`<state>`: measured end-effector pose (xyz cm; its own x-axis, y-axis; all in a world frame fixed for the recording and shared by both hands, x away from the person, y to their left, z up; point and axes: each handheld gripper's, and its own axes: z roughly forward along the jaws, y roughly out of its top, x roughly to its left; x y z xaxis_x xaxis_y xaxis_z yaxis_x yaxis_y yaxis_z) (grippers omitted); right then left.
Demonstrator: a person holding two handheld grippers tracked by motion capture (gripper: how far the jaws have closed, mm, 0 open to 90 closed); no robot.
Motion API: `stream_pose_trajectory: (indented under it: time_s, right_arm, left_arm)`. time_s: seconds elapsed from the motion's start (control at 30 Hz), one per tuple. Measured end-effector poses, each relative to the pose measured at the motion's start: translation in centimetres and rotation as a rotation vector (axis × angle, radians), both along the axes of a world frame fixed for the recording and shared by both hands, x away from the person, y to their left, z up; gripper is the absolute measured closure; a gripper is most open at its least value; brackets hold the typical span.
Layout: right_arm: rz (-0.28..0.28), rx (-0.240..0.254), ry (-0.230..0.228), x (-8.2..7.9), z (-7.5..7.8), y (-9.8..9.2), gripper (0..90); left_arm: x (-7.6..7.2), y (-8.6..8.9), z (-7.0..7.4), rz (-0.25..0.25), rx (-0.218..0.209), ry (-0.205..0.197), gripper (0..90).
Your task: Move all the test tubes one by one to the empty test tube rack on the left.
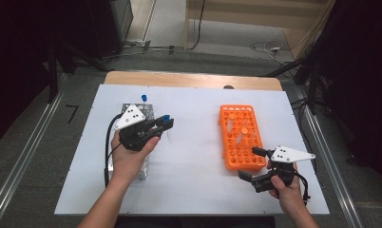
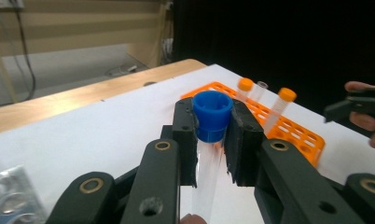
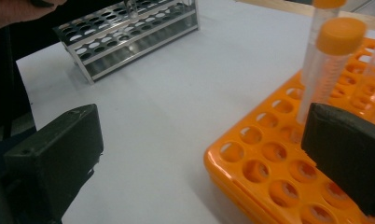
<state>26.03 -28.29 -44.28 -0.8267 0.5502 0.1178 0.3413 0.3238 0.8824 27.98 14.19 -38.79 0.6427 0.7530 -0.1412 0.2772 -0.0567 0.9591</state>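
My left gripper (image 1: 164,123) is shut on a clear tube with a blue cap (image 1: 166,117), held above the white table between two racks. In the left gripper view the pads (image 2: 185,135) clamp the tube (image 2: 208,163) just under its blue cap, and the left gripper (image 2: 213,112) points toward the orange rack (image 2: 295,133). Beside the near right corner of the orange rack (image 1: 241,137), my right gripper (image 1: 251,163) is open. In the right gripper view its jaws stand wide, the right gripper (image 3: 204,123) holding nothing, with an orange-capped tube (image 3: 330,60) upright in the rack (image 3: 269,163).
A metal rack (image 1: 144,111) lies under my left hand, with a blue-capped tube (image 1: 144,98) standing at its far end. Two orange-capped tubes (image 2: 280,109) stand in the orange rack. The white board (image 1: 194,161) covers the wooden table (image 1: 194,80); floor and cables lie beyond.
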Motion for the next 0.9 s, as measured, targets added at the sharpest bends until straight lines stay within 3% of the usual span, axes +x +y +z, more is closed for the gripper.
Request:
stream_pose_trajectory:
  time_s: [0.1,0.17,0.43,0.73,0.9]
  right_arm:
    - [-0.009,-0.001,-0.004,-0.2,0.0,-0.8,0.0]
    - [-0.015,0.001,-0.010,-0.3,-0.1,-1.4,0.0]
    - [-0.018,0.003,-0.002,-0.1,-0.6,-2.8,0.0]
    - [-0.023,0.005,0.003,0.3,-1.1,-3.3,0.0]
    - [-0.028,0.009,-0.002,0.5,-1.3,-3.5,0.0]
  left_arm:
    - [0.4,0.8,0.2,0.023,-0.004,-0.002,76.3]
    - [0.7,1.3,0.4,0.038,0.016,-0.005,76.3]
    - [2.0,3.5,0.8,0.102,0.001,-0.005,76.3]
    - [4.4,4.9,0.6,0.171,-0.009,-0.001,76.3]
    - [5.5,5.2,0.6,0.209,0.006,-0.006,76.3]
